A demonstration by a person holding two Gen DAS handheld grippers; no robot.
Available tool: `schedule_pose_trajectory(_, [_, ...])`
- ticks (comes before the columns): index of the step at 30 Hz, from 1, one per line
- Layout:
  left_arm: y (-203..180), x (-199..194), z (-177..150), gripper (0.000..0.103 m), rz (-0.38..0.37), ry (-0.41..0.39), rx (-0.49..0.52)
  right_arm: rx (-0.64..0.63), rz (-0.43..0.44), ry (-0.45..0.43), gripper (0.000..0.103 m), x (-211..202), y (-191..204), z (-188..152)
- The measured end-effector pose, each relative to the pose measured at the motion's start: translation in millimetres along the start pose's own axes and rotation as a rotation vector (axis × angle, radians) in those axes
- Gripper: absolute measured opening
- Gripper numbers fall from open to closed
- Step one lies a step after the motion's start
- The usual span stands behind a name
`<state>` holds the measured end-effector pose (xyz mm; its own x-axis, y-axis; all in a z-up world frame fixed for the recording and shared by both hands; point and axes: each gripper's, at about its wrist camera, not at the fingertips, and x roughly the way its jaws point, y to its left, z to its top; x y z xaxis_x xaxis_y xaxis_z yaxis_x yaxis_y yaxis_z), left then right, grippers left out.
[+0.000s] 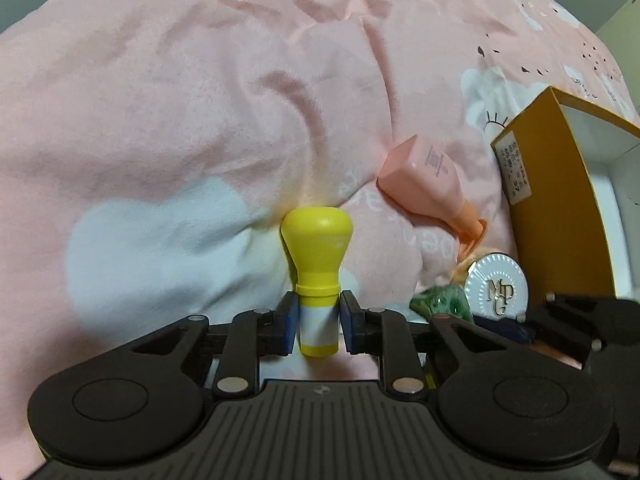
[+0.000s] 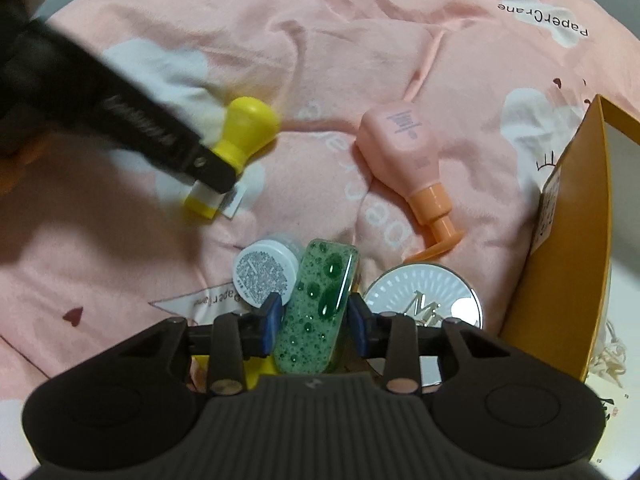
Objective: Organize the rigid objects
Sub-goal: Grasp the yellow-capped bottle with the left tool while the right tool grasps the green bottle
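Observation:
My left gripper [image 1: 318, 320] is shut on a yellow stamp-shaped bottle [image 1: 318, 256], gripped at its white-banded lower part; the right wrist view shows the bottle [image 2: 244, 128] held over the pink bedding with the left gripper [image 2: 216, 178] around it. My right gripper [image 2: 314, 318] is shut on a green bubbly bar [image 2: 318, 308]. A pink pump bottle [image 2: 400, 148] lies on the bedding, also seen in the left wrist view [image 1: 426, 178]. A round white compact [image 2: 424, 296] lies right of the bar. A white-lidded jar [image 2: 264, 278] lies left of it.
An open orange box [image 1: 548, 200] with a white inside stands at the right, also seen in the right wrist view [image 2: 560, 264]. The pink quilt [image 1: 200, 120] is soft and wrinkled. A small paper label [image 2: 234, 204] lies under the yellow bottle.

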<state>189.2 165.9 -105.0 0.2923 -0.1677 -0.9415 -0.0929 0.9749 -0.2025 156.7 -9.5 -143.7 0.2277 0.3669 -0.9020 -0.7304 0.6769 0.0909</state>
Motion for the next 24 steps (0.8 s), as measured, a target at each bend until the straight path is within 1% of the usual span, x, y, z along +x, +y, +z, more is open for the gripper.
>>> schedule_pose_trajectory(1, [-2,1,0,0.028,0.006,-0.009,0.01,-0.006,-0.003,0.015,0.036,2,1,-1])
schedule_pose_trajectory(2, [-4,3,1,0.029,0.015,-0.021,0.017,-0.003,-0.006,0.048,0.037,7,2,-3])
schedule_pose_trajectory(3, [-5,4,0,0.029,0.023,-0.029,0.025,0.006,-0.009,0.051,0.036,10,2,-5])
schedule_pose_trajectory(5, [-11,6,-1,0.03,0.045,-0.052,0.05,0.041,0.002,0.031,0.035,11,-3,-8])
schedule_pose_trajectory(7, [-17,8,-2,0.036,0.067,-0.084,0.088,0.068,0.024,0.024,0.035,10,-8,-8])
schedule_pose_trajectory(8, [-20,8,-2,0.041,0.077,-0.104,0.107,0.077,0.033,0.022,0.035,9,-11,-8])
schedule_pose_trajectory(9, [-24,9,-2,0.045,0.089,-0.12,0.125,0.077,0.035,0.021,0.036,9,-11,-7])
schedule_pose_trajectory(11, [-32,12,0,0.046,0.128,-0.145,0.157,0.074,0.035,0.006,0.036,6,-12,-6])
schedule_pose_trajectory(13, [-37,16,2,0.045,0.16,-0.155,0.191,0.073,0.036,-0.012,0.035,5,-13,-3])
schedule_pose_trajectory(14, [-39,18,2,0.038,0.171,-0.15,0.198,0.082,0.043,-0.014,0.035,5,-15,-2])
schedule_pose_trajectory(15, [-39,19,3,0.036,0.172,-0.149,0.198,0.089,0.051,-0.014,0.035,5,-17,-2])
schedule_pose_trajectory(19, [-38,14,0,0.035,0.165,-0.169,0.185,0.091,0.061,-0.033,0.033,-1,-18,-3])
schedule_pose_trajectory(21, [-39,5,-5,0.035,0.153,-0.197,0.181,0.093,0.06,-0.052,0.03,-12,-21,-10])
schedule_pose_trajectory(24, [-43,-15,-13,0.034,0.13,-0.239,0.169,0.097,0.05,-0.095,0.029,-29,-25,-15])
